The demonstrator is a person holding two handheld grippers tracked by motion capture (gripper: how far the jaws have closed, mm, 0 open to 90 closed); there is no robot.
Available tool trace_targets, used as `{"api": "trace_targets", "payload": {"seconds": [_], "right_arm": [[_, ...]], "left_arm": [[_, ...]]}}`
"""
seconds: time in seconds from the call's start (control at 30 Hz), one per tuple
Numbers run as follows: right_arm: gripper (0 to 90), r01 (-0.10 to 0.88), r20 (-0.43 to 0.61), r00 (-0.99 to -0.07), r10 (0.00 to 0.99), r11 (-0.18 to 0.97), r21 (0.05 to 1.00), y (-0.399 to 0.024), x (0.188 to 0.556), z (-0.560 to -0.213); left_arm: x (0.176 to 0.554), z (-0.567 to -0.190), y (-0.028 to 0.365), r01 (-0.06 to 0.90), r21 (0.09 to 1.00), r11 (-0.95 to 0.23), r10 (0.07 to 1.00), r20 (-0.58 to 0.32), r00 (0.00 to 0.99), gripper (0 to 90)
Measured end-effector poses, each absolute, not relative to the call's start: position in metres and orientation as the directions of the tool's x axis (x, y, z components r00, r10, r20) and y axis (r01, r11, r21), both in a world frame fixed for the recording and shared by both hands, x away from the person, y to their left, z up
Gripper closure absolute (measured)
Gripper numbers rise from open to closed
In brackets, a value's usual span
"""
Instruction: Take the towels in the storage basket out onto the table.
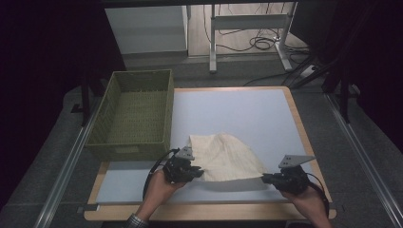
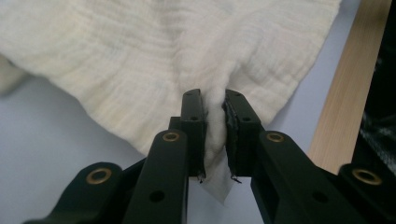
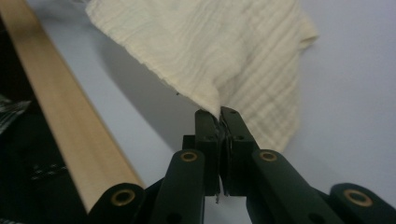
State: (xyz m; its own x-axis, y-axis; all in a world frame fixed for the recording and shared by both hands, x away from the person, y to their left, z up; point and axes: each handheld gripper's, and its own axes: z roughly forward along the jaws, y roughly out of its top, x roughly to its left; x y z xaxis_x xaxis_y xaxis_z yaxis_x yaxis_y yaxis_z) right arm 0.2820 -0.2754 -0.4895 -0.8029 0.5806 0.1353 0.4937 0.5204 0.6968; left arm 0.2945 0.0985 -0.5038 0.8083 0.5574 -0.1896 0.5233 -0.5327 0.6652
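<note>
My left gripper point(image 2: 215, 105) is pinching a bunched fold of the cream cloth point(image 2: 154, 56), its jaws clamped on the fabric with a small tag of it poking out below. My right gripper point(image 3: 219, 114) is pressed nearly together on another corner of the cloth. In the high view I see the cloth point(image 1: 225, 156) stretched between the two grippers at the near side of the table point(image 1: 247, 109), and a green woven basket point(image 1: 135, 114) sits at the far left.
</note>
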Motion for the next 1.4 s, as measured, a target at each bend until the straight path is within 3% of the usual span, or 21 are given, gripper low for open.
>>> {"api": "trace_targets", "payload": {"seconds": [0.07,0.1,0.13,0.2,0.23,0.47,0.6,0.7,0.83,0.93,1.03,1.13,1.23,1.27,1.4], "right_arm": [[84.5,0.498,0.144,-0.806,0.574,0.528,0.688,-0.273,0.280,-0.494],[81.5,0.502,0.146,-0.808,0.571,0.536,0.679,-0.271,0.279,-0.497],[75.9,0.496,0.129,-0.810,0.572,0.553,0.669,-0.269,0.277,-0.500],[74.6,0.499,0.133,-0.808,0.574,0.548,0.672,-0.270,0.276,-0.499],[71.1,0.495,0.136,-0.807,0.575,0.531,0.688,-0.274,0.276,-0.491],[68.3,0.470,0.093,-0.795,0.599,0.511,0.720,-0.280,0.290,-0.468],[68.9,0.462,0.063,-0.784,0.618,0.511,0.725,-0.273,0.313,-0.467],[78.7,0.465,0.039,-0.769,0.638,0.517,0.719,-0.260,0.346,-0.472],[79.1,0.480,0.037,-0.759,0.650,0.519,0.707,-0.248,0.371,-0.478],[73.0,0.491,0.032,-0.749,0.662,0.522,0.697,-0.237,0.389,-0.486],[61.4,0.514,0.040,-0.750,0.660,0.543,0.664,-0.222,0.406,-0.503],[59.8,0.510,0.026,-0.757,0.653,0.566,0.648,-0.217,0.407,-0.510],[68.2,0.494,0.011,-0.766,0.642,0.579,0.648,-0.212,0.403,-0.516],[81.1,0.498,0.036,-0.772,0.634,0.569,0.654,-0.213,0.401,-0.517],[85.4,0.523,0.066,-0.761,0.645,0.551,0.650,-0.216,0.400,-0.515]], "left_arm": [[0.290,-0.511,0.101,0.530,0.652,-0.542,0.570,-0.179,0.802,75.8],[0.289,-0.513,0.102,0.533,0.647,-0.545,0.578,-0.170,0.798,71.2],[0.289,-0.515,0.104,0.535,0.648,-0.543,0.588,-0.161,0.793,60.2],[0.289,-0.514,0.106,0.530,0.659,-0.533,0.601,-0.146,0.786,57.2],[0.289,-0.512,0.107,0.527,0.666,-0.528,0.608,-0.137,0.782,46.4],[0.297,-0.501,0.103,0.509,0.703,-0.496,0.634,-0.107,0.766,30.2],[0.304,-0.506,0.094,0.501,0.697,-0.512,0.653,-0.063,0.755,28.1],[0.314,-0.516,0.088,0.511,0.695,-0.506,0.676,-0.049,0.735,26.7],[0.322,-0.523,0.085,0.517,0.694,-0.502,0.694,-0.034,0.719,24.8],[0.327,-0.529,0.082,0.526,0.689,-0.498,0.712,-0.021,0.702,21.0],[0.330,-0.536,0.080,0.530,0.677,-0.511,0.726,0.011,0.687,18.8],[0.331,-0.538,0.082,0.540,0.685,-0.490,0.732,-0.013,0.681,18.5],[0.330,-0.540,0.082,0.535,0.692,-0.484,0.734,-0.012,0.679,18.5],[0.330,-0.540,0.082,0.535,0.695,-0.480,0.734,-0.015,0.679,18.5],[0.330,-0.542,0.084,0.528,0.707,-0.470,0.734,-0.019,0.679,18.5]]}}
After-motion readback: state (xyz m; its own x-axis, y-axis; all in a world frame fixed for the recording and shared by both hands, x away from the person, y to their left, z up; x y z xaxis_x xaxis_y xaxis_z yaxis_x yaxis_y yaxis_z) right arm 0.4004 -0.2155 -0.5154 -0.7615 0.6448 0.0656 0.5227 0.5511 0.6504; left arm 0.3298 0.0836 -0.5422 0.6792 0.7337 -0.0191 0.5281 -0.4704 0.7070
